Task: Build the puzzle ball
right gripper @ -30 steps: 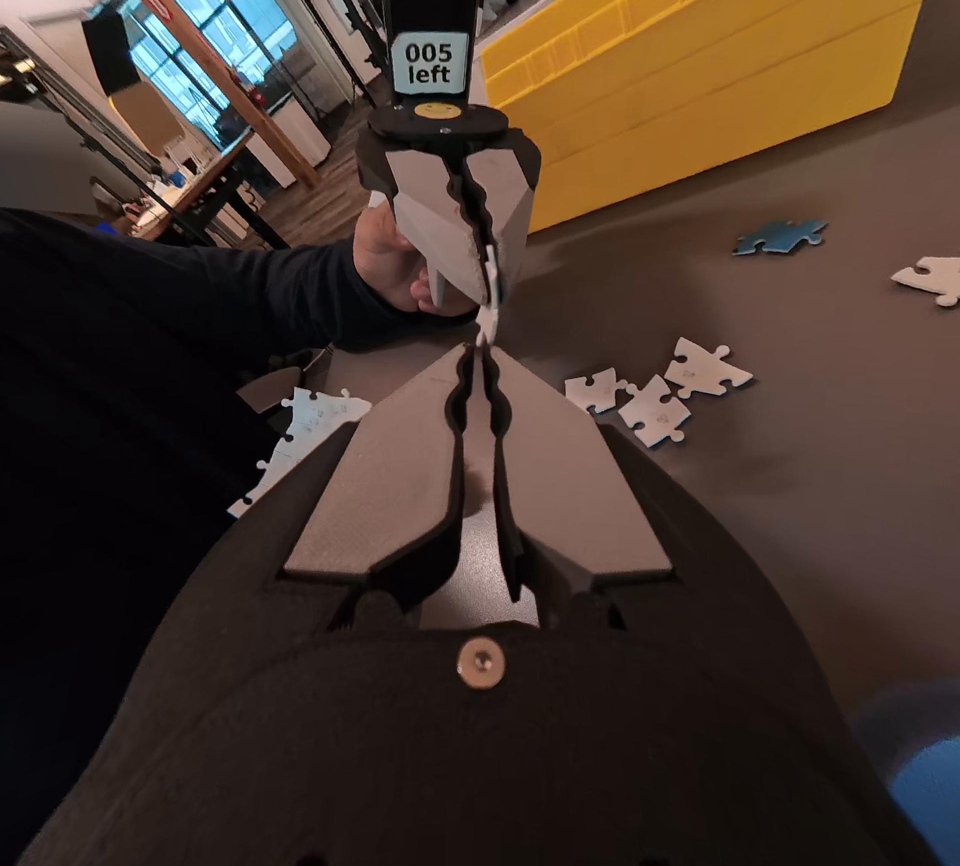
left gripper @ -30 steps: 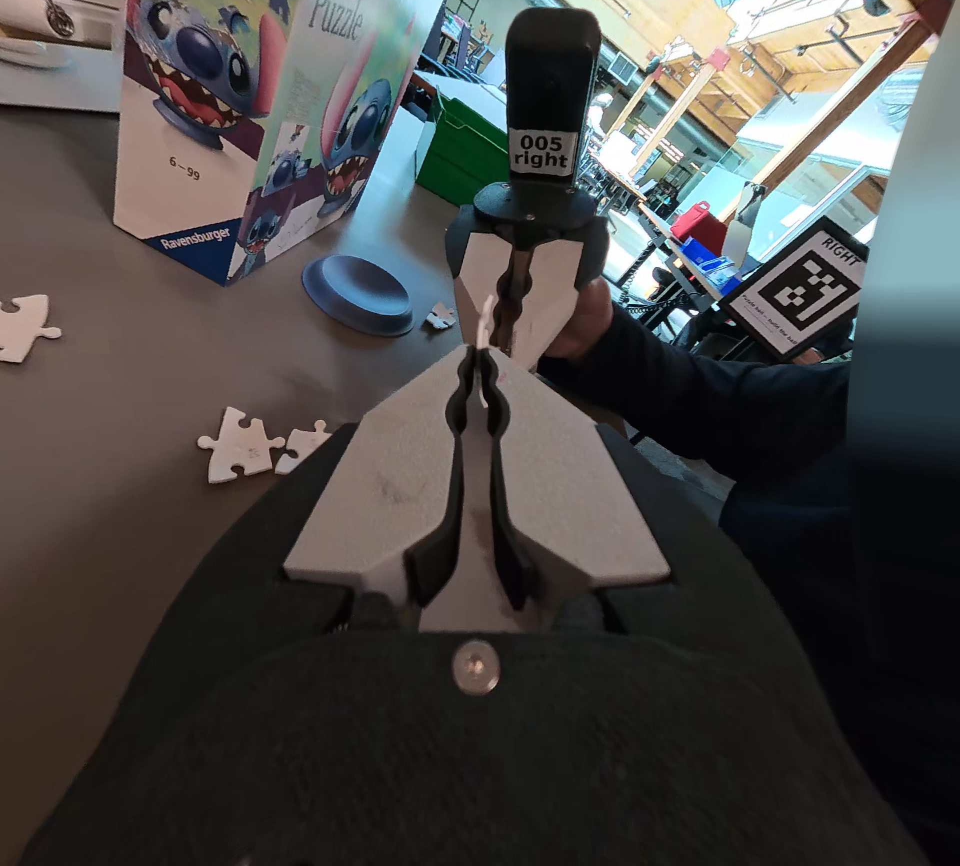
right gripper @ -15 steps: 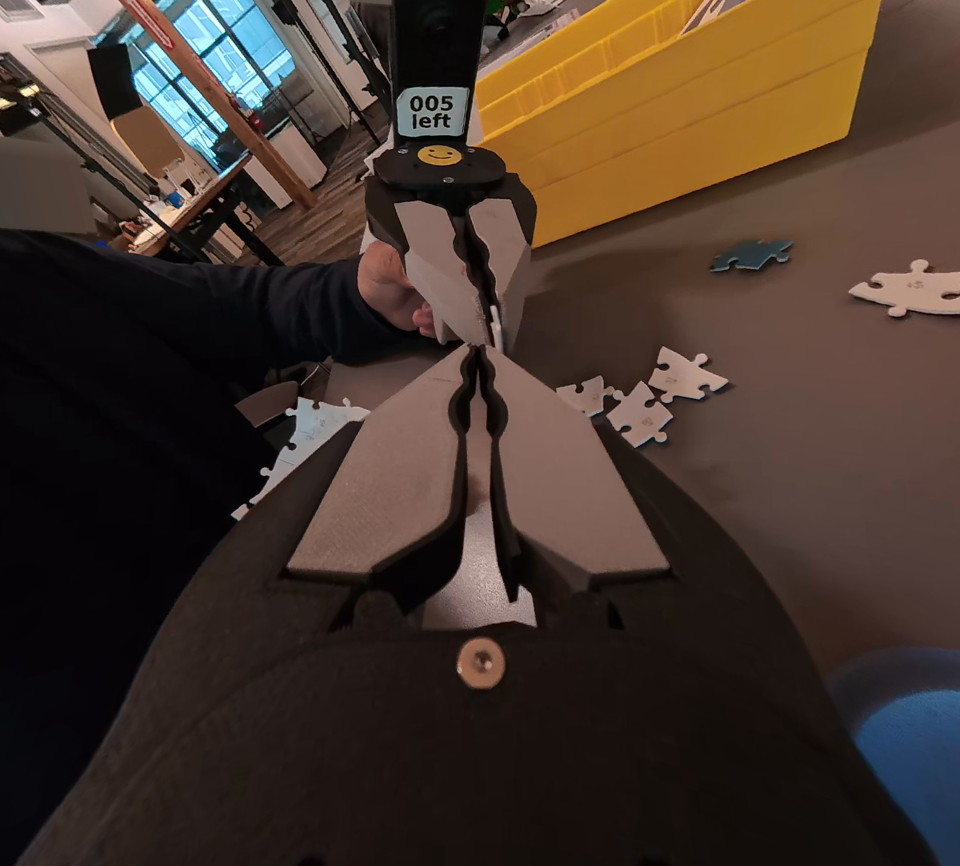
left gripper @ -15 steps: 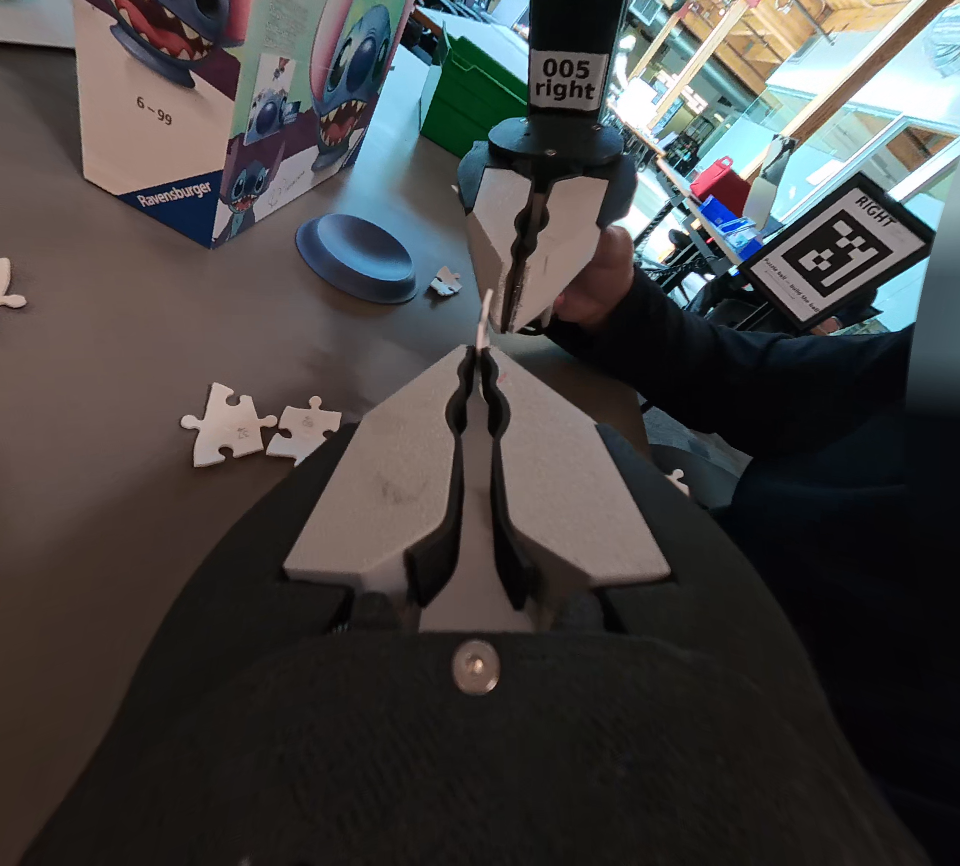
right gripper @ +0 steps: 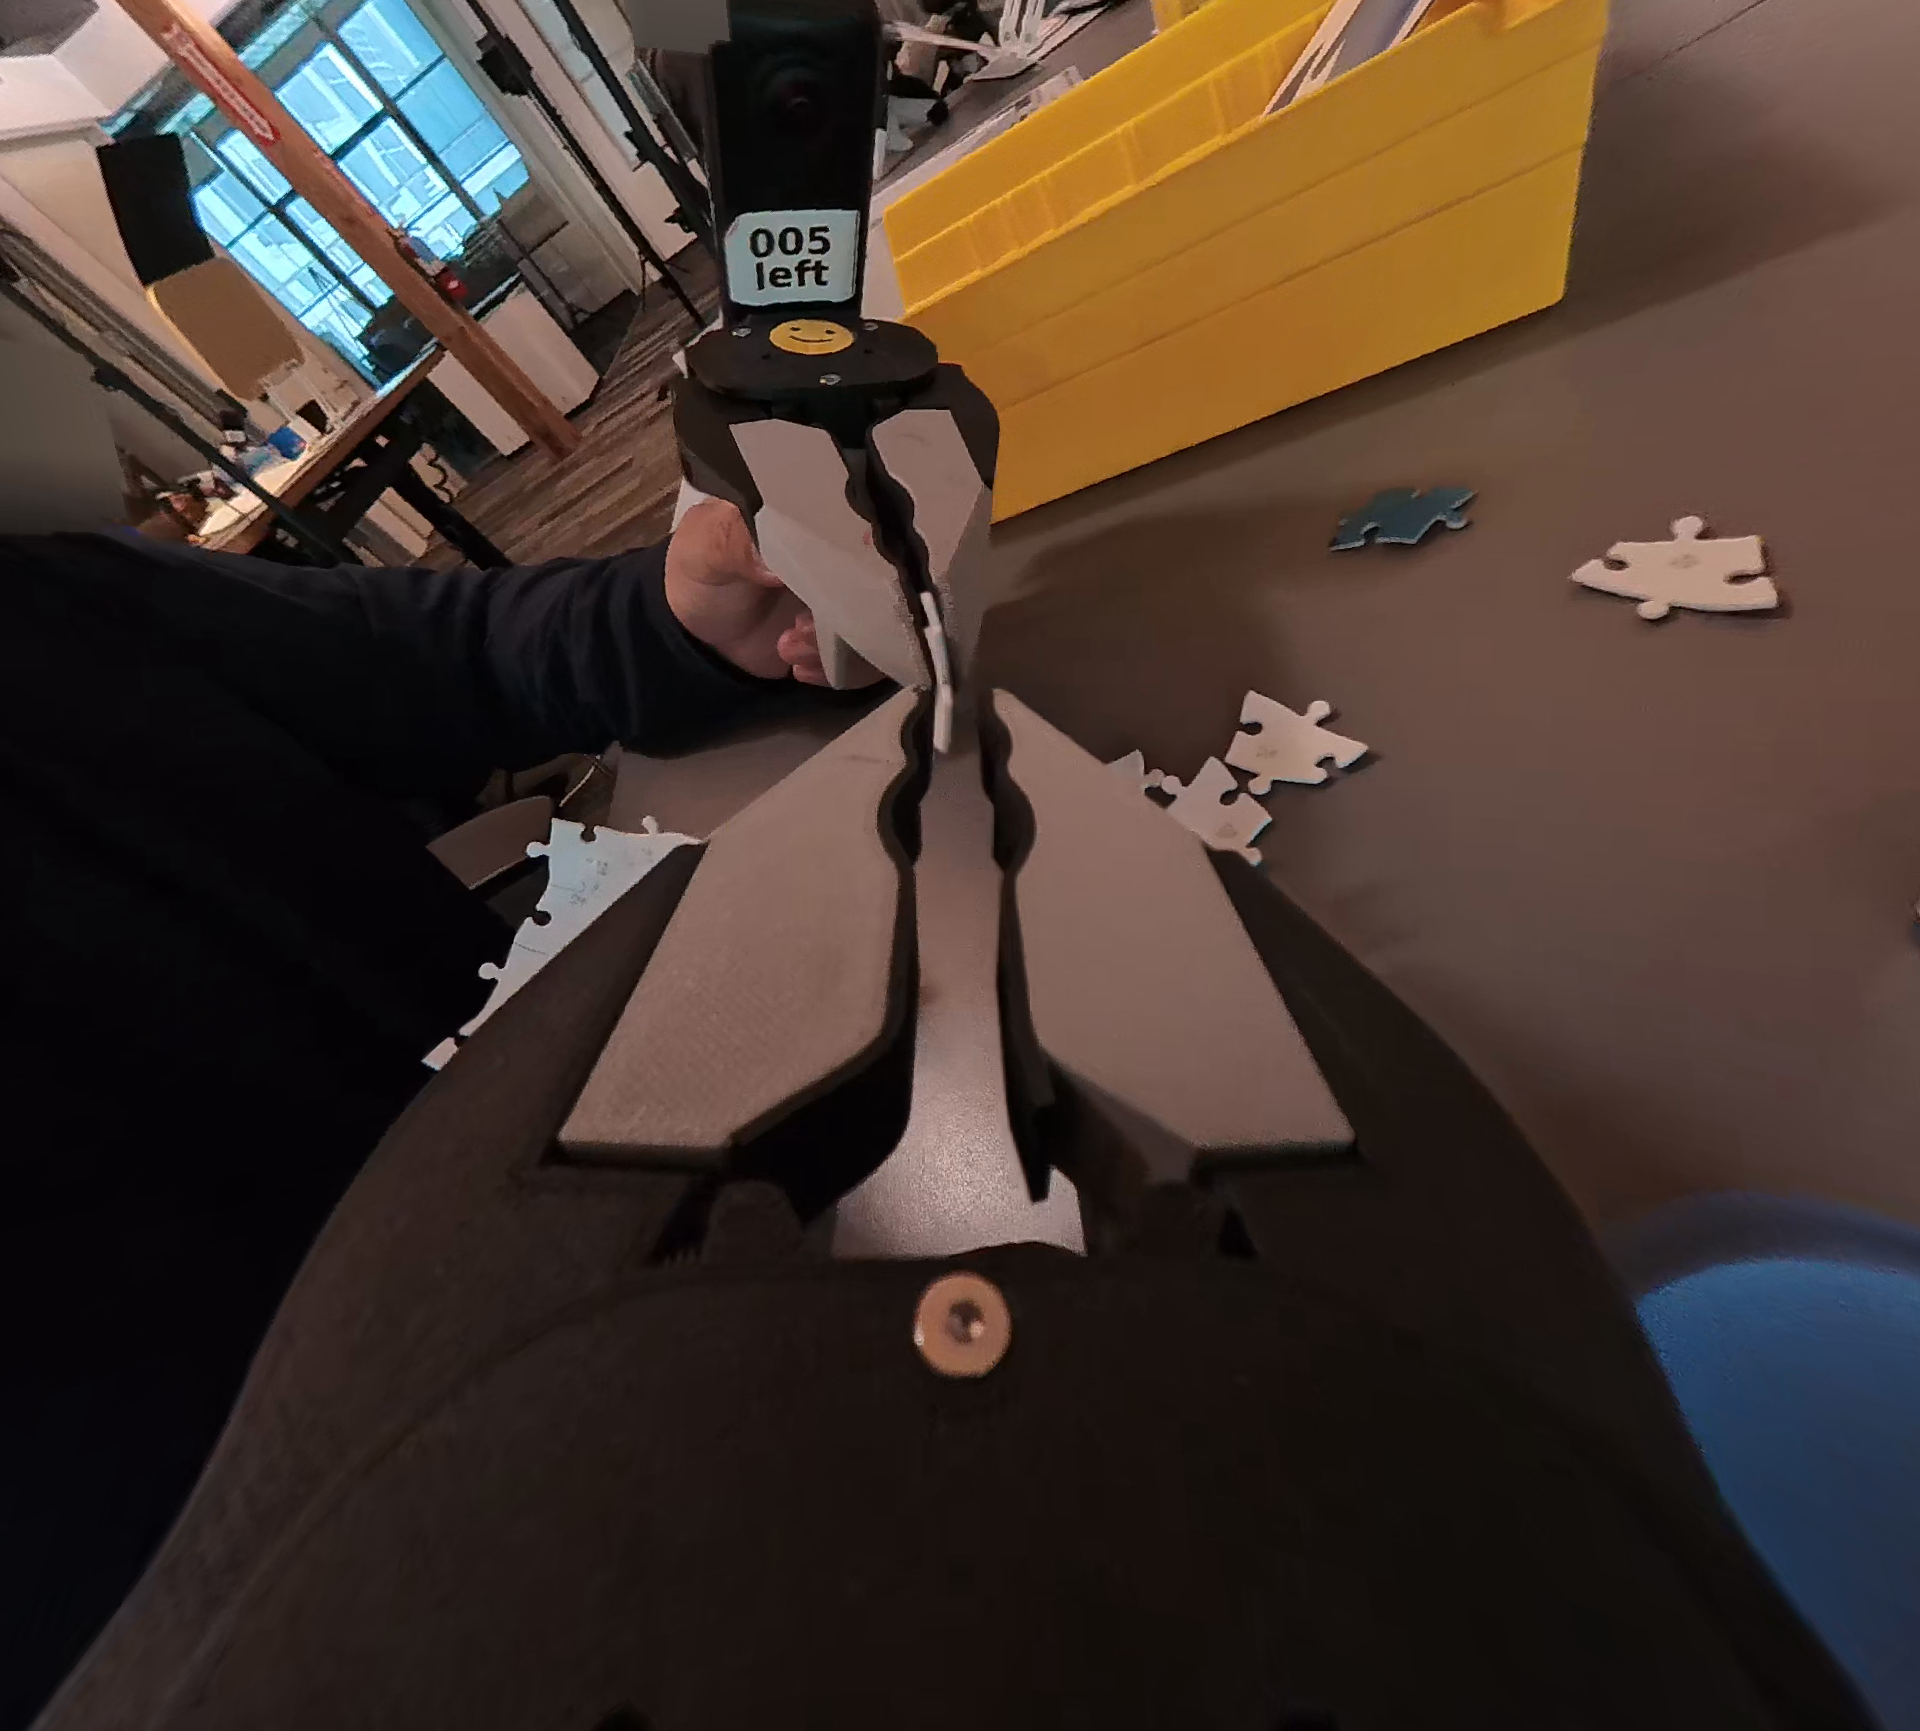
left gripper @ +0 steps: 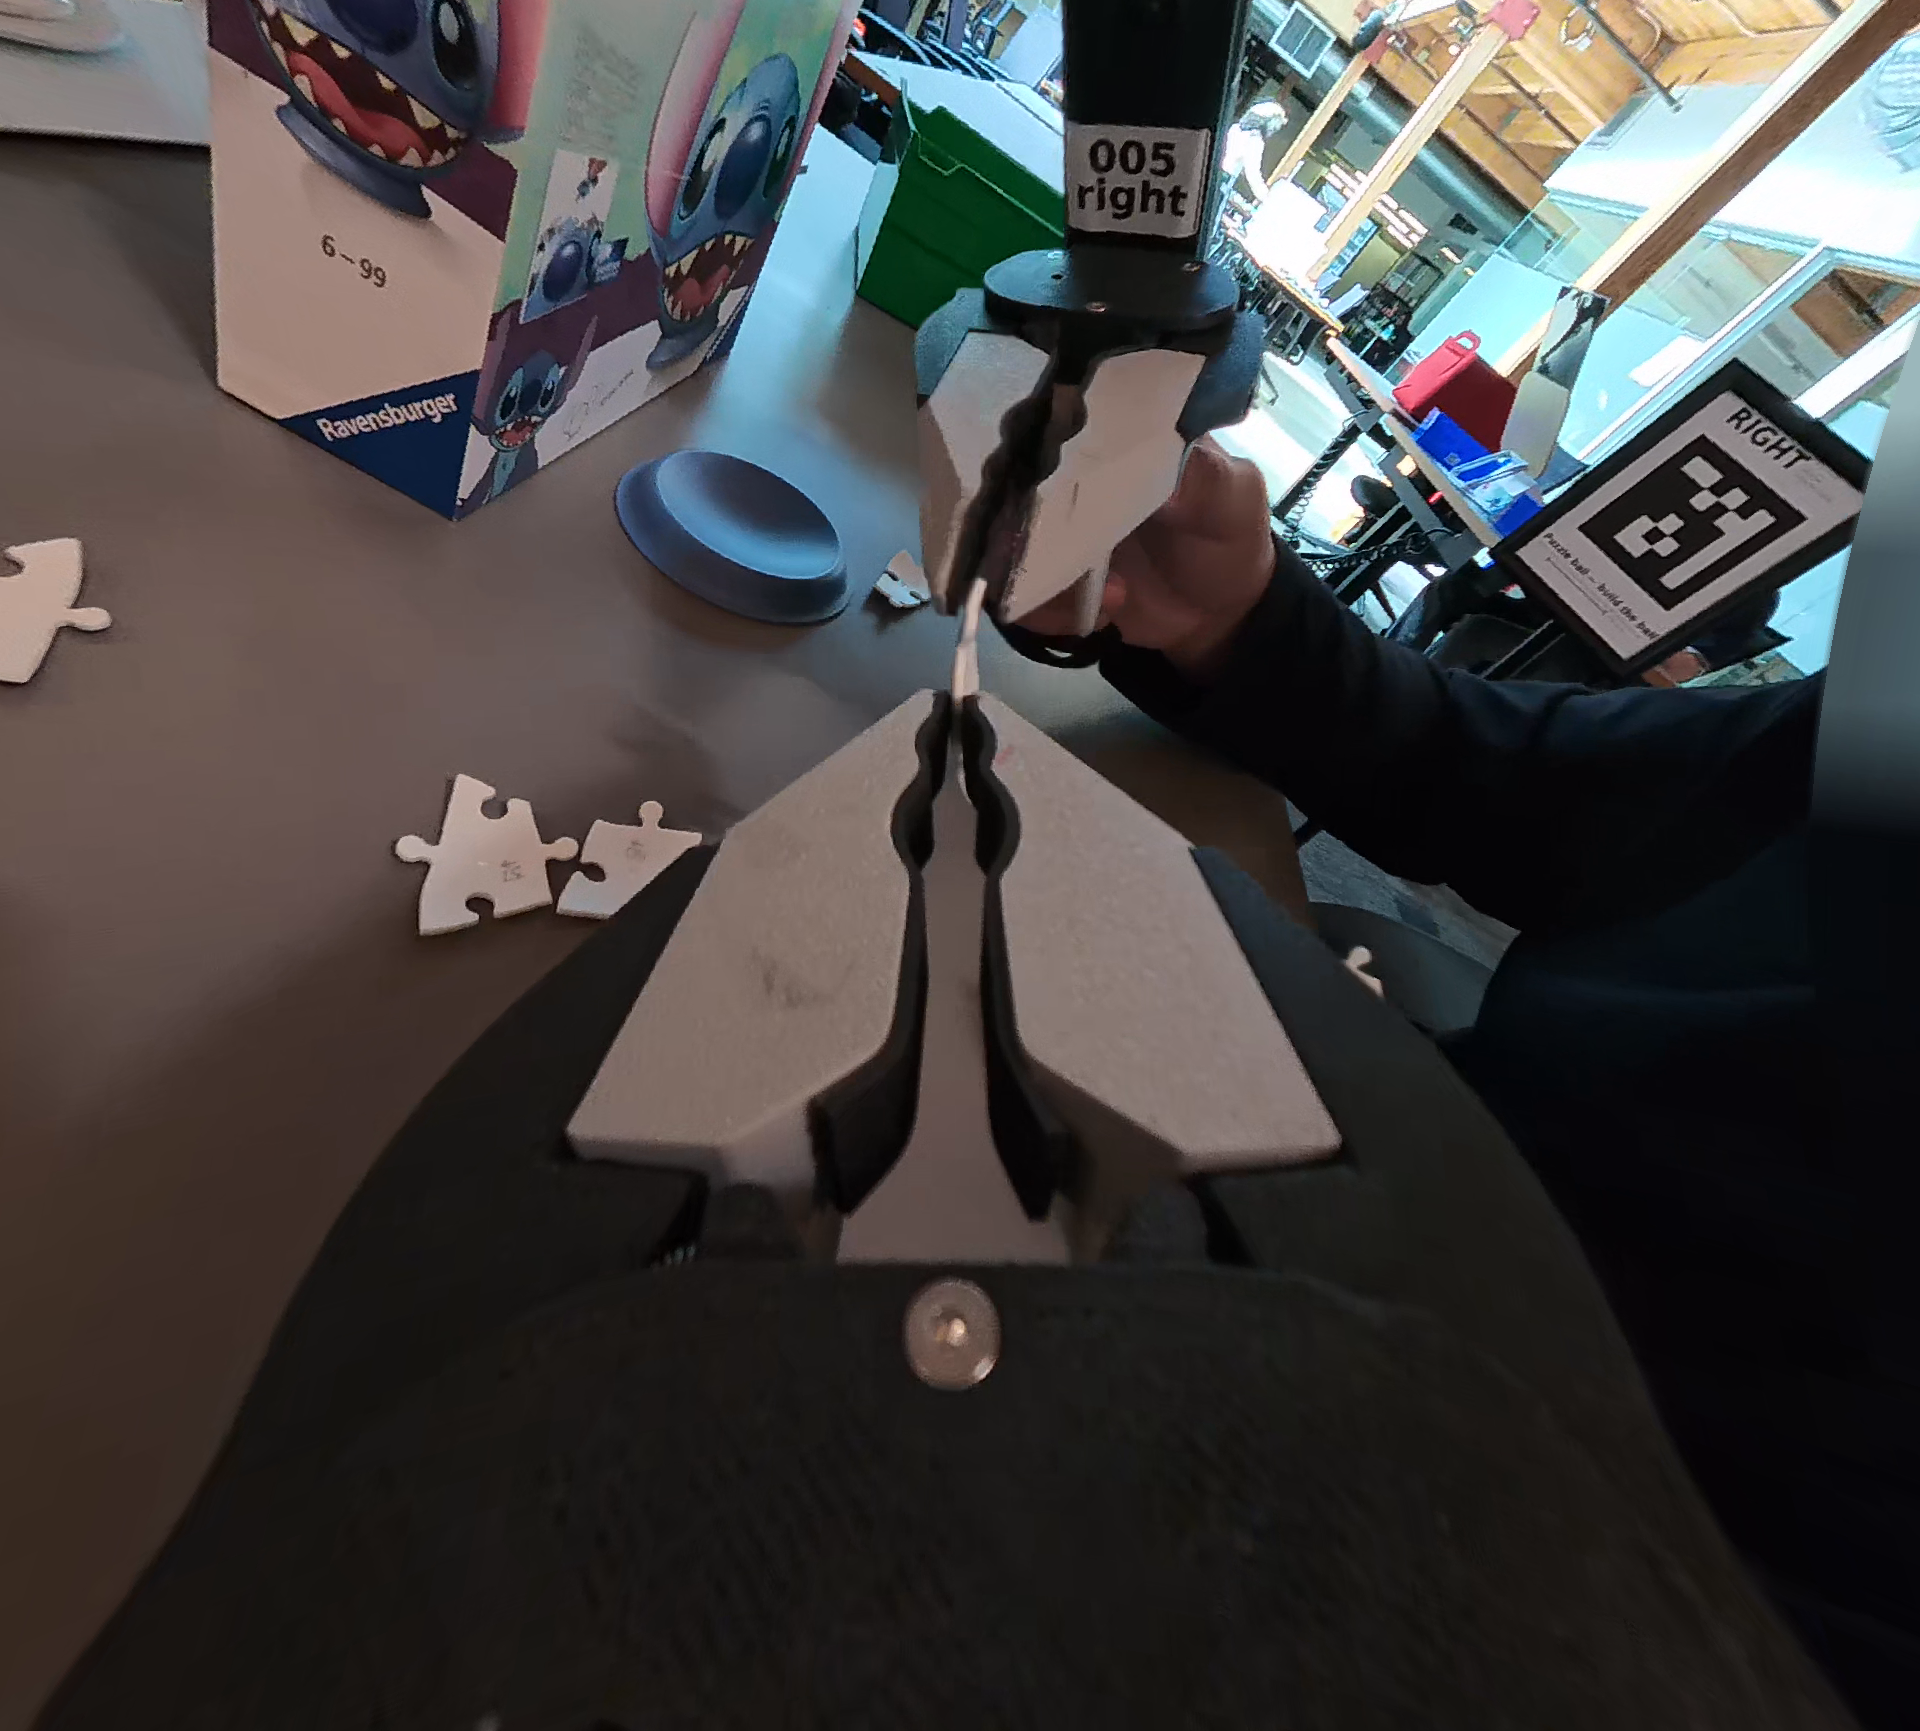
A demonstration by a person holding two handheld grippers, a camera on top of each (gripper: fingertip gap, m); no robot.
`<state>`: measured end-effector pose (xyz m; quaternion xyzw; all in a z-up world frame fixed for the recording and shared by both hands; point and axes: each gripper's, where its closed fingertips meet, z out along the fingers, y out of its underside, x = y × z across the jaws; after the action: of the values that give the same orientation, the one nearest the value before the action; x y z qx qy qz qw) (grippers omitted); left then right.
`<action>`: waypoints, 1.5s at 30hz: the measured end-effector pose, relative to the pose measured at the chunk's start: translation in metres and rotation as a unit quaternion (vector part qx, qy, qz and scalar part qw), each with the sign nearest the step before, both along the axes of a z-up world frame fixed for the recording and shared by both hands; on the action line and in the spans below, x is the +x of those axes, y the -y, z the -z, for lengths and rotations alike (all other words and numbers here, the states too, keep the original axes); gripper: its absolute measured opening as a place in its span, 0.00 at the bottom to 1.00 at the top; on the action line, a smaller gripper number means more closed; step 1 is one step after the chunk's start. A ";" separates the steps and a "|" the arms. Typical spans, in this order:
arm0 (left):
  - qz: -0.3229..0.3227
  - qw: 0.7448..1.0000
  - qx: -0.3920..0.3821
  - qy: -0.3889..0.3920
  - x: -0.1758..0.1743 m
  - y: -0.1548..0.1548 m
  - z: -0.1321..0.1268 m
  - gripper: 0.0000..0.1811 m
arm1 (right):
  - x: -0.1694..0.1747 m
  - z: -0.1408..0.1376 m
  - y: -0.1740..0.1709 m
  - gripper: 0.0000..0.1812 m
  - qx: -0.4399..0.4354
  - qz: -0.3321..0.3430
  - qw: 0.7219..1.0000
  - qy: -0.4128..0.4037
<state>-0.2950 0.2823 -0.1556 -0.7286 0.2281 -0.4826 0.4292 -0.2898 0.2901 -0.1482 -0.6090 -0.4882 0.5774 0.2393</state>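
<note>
My left gripper (left gripper: 951,710) is shut on a white puzzle piece (left gripper: 968,642), seen edge-on and held in the air above the grey table (left gripper: 260,694). My right gripper (right gripper: 958,705) faces it tip to tip. Its jaws stand slightly apart on either side of the piece's (right gripper: 942,694) free end, and I cannot tell whether they touch it. Each gripper also shows in the other's view: the right gripper (left gripper: 977,606) in the left wrist view, the left gripper (right gripper: 930,642) in the right wrist view.
A puzzle box (left gripper: 468,175) and a blue round stand (left gripper: 727,538) sit at the back left, with loose white pieces (left gripper: 488,860) nearer. A yellow bin (right gripper: 1247,310), a blue piece (right gripper: 1403,512), more white pieces (right gripper: 1288,746) and a joined section (right gripper: 582,871) also lie here. My two grippers' fingertips are within a few centimetres of each other.
My right gripper's jaws have parted slightly; before they were shut on the piece. Both grippers have shifted and tilted a little while staying tip to tip.
</note>
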 end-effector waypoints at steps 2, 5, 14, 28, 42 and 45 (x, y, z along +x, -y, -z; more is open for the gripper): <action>-0.002 1.000 0.002 0.000 -0.001 -0.001 -0.001 0.00 | 0.002 -0.003 -0.002 0.03 -0.002 0.004 1.000 -0.008; 0.010 1.000 -0.009 0.006 0.003 0.002 0.001 0.00 | 0.000 -0.002 0.003 0.04 -0.013 -0.011 1.000 -0.011; 0.037 0.999 -0.039 0.003 0.013 0.008 0.011 0.00 | -0.004 0.012 0.014 0.00 0.012 -0.032 0.999 0.028; 0.156 0.979 -0.125 -0.039 0.014 0.048 0.025 0.10 | 0.008 0.012 0.004 0.00 -0.002 -0.012 0.999 0.042; 0.144 0.974 -0.118 -0.131 0.023 0.082 0.037 0.23 | 0.023 0.006 0.016 0.00 0.020 -0.026 0.998 0.052; 0.129 0.974 -0.126 -0.140 0.023 0.083 0.045 0.20 | 0.026 0.007 0.024 0.00 0.032 -0.030 0.998 0.052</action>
<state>-0.2725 0.1996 -0.2004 -0.8014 0.3152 -0.4522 0.2324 -0.2635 0.2659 -0.1553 -0.6150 -0.5366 0.5360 0.2156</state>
